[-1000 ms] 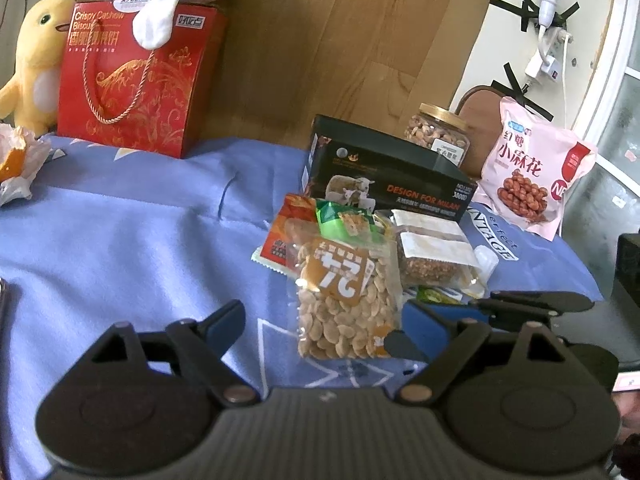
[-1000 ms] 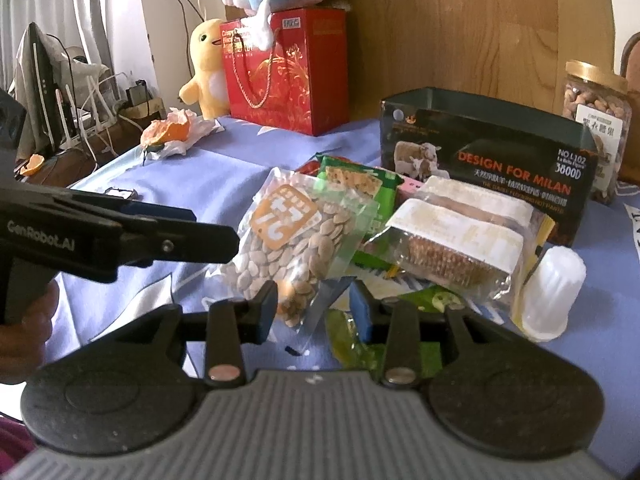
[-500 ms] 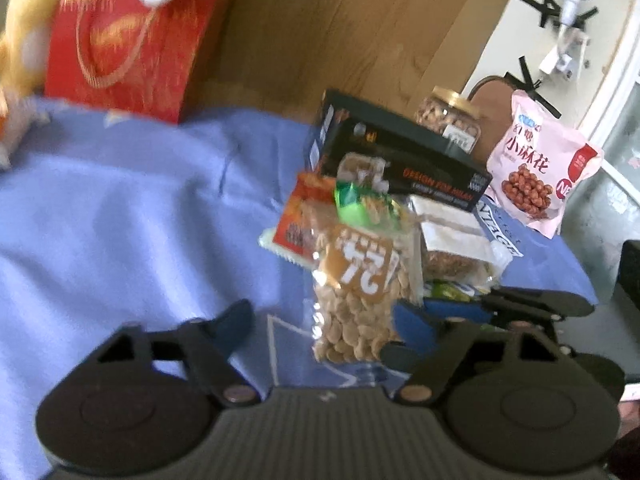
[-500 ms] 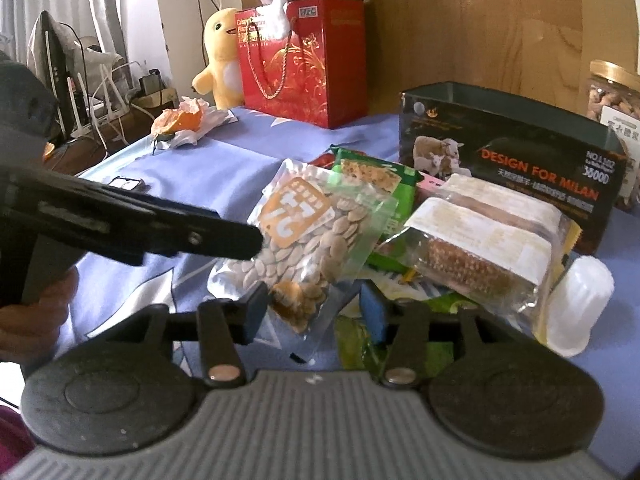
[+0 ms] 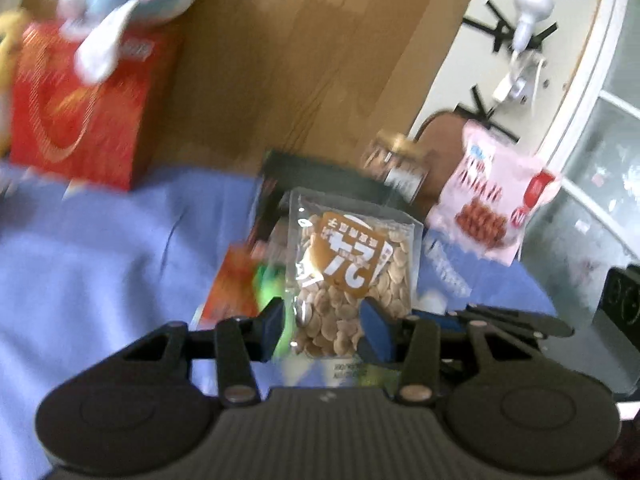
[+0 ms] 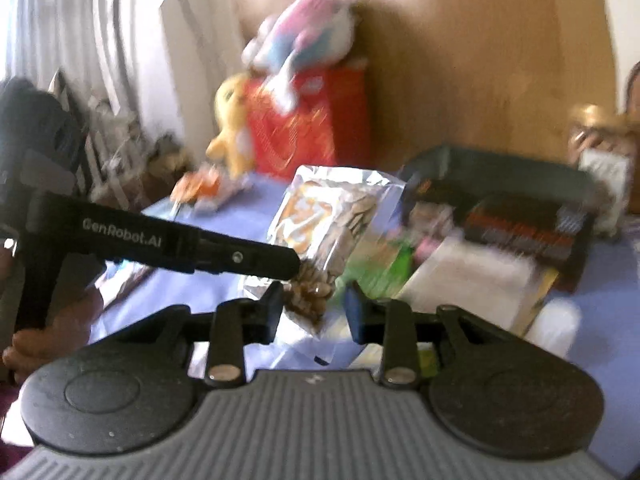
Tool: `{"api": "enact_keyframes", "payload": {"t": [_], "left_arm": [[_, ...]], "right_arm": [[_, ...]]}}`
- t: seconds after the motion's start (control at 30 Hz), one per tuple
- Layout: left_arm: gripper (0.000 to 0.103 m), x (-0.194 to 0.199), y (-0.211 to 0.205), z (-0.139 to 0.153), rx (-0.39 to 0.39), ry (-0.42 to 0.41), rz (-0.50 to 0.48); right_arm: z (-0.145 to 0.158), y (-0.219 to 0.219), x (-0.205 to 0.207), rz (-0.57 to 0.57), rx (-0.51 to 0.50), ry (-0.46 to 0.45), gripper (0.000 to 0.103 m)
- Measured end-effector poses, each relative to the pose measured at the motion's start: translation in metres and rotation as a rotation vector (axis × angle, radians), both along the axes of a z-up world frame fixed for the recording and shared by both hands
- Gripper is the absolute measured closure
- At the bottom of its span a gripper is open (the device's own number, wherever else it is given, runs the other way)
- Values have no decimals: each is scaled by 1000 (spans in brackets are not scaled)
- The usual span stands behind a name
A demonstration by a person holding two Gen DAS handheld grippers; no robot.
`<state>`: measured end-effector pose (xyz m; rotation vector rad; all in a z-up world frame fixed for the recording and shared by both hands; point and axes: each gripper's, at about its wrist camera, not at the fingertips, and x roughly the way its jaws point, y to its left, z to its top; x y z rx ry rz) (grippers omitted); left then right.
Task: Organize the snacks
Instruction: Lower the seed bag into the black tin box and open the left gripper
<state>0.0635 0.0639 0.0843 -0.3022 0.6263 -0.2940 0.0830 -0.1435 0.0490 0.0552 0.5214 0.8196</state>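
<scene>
A clear bag of pale seeds with an orange label (image 5: 352, 264) hangs upright above the blue cloth (image 5: 100, 260). My left gripper (image 5: 324, 320) is closing, and its blue pads press on the bag's lower part. In the right wrist view the same bag (image 6: 332, 220) is pinched by the left gripper (image 6: 290, 266), which reaches in from the left. My right gripper (image 6: 310, 308) is closing too. The bag's bottom corner lies between its jaws, with a gap at the right pad. Behind stands the dark open box (image 6: 500, 184). Both views are blurred.
Orange and green packets (image 5: 236, 280) and white-labelled packs (image 6: 472, 280) lie on the cloth before the box. A white cup (image 6: 556, 324) stands at the right. A nut jar (image 5: 400, 160), a pink snack bag (image 5: 492, 208) and a red gift bag (image 5: 80, 112) line the back.
The left jaws narrowed onto the seed bag and raised it off the pile, so it now stands upright. The right gripper rose with it and its jaws narrowed around the bag's bottom.
</scene>
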Motion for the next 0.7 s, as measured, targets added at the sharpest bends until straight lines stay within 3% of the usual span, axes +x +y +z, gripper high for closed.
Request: {"api": "enact_keyframes", "payload": {"t": [0.1,0.23,0.37,0.57,0.6,0.67,0.7], "left_arm": [[60,41,-19,24,7,-42,-31],[59,104,-39,33,-25,-13,-63],[59,144,-51,20,-61,35,-61],[59,177,-58,-9,-35,95,-36],[57,180,-58,-12,-28,94,-26],[44,184,-57,-15,-17,87,-6],[30,185,-56,-15,-15,82,11]], "right_arm": [[18,-14,28,-86,32,-22,67],[32,-33,76,-184,36,18,66],[25,-44,106,-227,17,62,65],[3,-39,137,-241,-48,92,59],[-1,-40,139,-243,-44,90,57],[-2,-42,142,-255,-22,94,52],[-2,-42,141,-276,-28,80,50]]}}
